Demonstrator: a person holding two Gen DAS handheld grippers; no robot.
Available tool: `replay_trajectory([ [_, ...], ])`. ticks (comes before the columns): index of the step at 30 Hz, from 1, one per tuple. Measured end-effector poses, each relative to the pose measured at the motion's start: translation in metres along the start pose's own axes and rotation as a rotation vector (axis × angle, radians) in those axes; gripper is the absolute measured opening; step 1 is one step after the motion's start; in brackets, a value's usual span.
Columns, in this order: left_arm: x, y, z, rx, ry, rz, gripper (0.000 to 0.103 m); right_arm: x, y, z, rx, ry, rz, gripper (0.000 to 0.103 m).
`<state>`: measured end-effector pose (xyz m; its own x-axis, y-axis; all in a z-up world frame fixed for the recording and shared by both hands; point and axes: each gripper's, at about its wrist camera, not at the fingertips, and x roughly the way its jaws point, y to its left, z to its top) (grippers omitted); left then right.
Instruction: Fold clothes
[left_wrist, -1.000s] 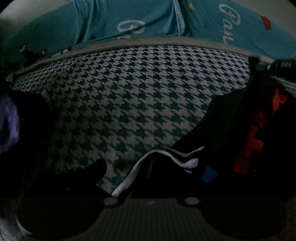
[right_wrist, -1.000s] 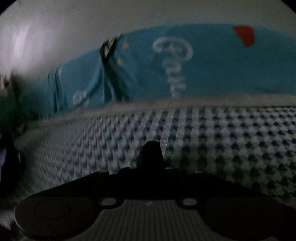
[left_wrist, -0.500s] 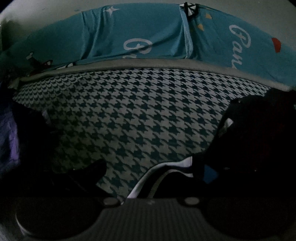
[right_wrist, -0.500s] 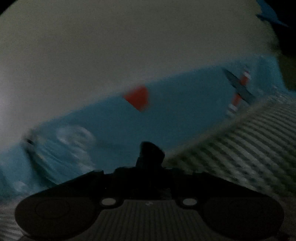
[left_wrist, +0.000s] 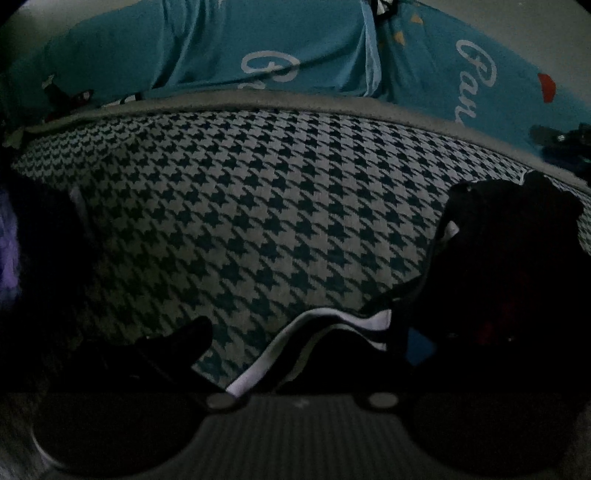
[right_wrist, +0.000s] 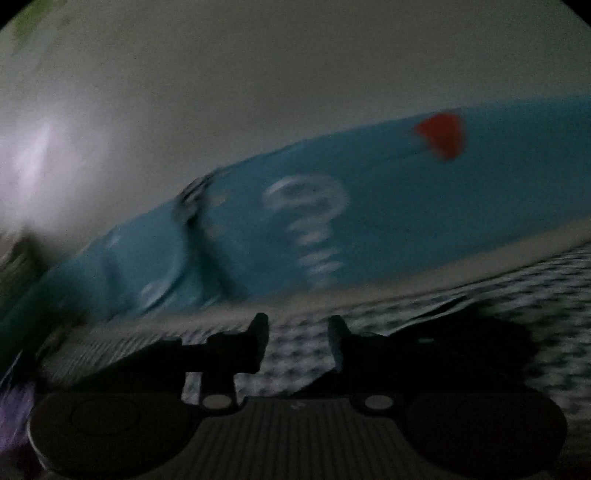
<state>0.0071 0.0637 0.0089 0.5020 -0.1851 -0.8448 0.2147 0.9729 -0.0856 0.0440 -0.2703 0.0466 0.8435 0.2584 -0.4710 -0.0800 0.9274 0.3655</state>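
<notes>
Right gripper (right_wrist: 297, 328) jaws just parted, empty; dark white-striped garment (left_wrist: 480, 295) crumpled

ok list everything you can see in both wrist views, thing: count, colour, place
dark garment: one, black with white stripes and a red patch, lower right on the bed, running under the left gripper
houndstooth cover: one, dark teal and white, spread across the bed
pillows: two, turquoise with white script, along the far edge by the wall
purple cloth: one, far left edge, mostly hidden
wall: pale, behind the pillows
left gripper: one, black; one finger shows, the other is lost in the dark garment
right gripper: one, black, jaws just opening, nothing between them, above the cover
</notes>
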Motion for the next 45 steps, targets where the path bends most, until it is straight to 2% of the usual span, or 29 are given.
replay_trajectory([
  [4,0.000,0.001,0.000,-0.003,0.005,-0.005,0.103,0.014,0.035,-0.016,-0.110,0.088,0.074,0.052],
  [7,-0.001,0.001,-0.001,0.004,0.003,-0.008,0.103,0.024,0.061,-0.026,-0.200,0.146,0.091,0.058],
  [10,-0.002,0.001,-0.001,0.014,-0.001,-0.010,0.103,0.032,0.072,-0.036,-0.282,0.184,0.077,0.071],
  [15,-0.006,-0.002,-0.002,0.046,-0.018,-0.028,0.103,0.047,0.082,-0.055,-0.426,0.242,-0.009,0.072],
  [16,-0.006,-0.003,-0.003,0.055,-0.021,-0.035,0.103,0.049,0.082,-0.058,-0.448,0.252,-0.031,0.064],
  [17,-0.005,-0.005,-0.003,0.064,-0.022,-0.035,0.103,0.052,0.083,-0.062,-0.470,0.262,-0.052,0.052],
  [19,-0.001,-0.008,-0.005,0.080,-0.021,-0.024,0.103,0.056,0.082,-0.066,-0.467,0.259,-0.063,0.037],
  [20,0.002,-0.009,-0.004,0.079,-0.024,-0.015,0.102,0.057,0.082,-0.067,-0.459,0.255,-0.059,0.022],
  [22,0.008,-0.010,-0.003,0.077,-0.030,0.002,0.089,0.058,0.084,-0.064,-0.452,0.250,-0.061,0.013],
  [23,0.011,-0.011,-0.002,0.074,-0.033,0.012,0.077,0.058,0.084,-0.062,-0.442,0.243,-0.066,0.011],
  [29,0.022,-0.012,0.015,0.064,-0.100,0.121,0.072,0.050,0.088,-0.031,-0.281,0.098,-0.031,0.009],
  [34,0.026,-0.009,0.039,0.038,-0.162,0.192,0.072,0.045,0.107,-0.010,-0.265,-0.021,-0.033,0.009],
  [41,0.031,-0.012,0.082,0.054,-0.281,0.315,0.072,0.041,0.122,0.028,-0.160,-0.188,0.000,0.008],
  [43,0.036,-0.014,0.096,0.064,-0.323,0.358,0.074,0.040,0.122,0.036,-0.134,-0.234,-0.005,0.008],
  [45,0.048,-0.012,0.106,0.059,-0.318,0.389,0.081,0.041,0.120,0.042,-0.110,-0.265,-0.010,0.009],
])
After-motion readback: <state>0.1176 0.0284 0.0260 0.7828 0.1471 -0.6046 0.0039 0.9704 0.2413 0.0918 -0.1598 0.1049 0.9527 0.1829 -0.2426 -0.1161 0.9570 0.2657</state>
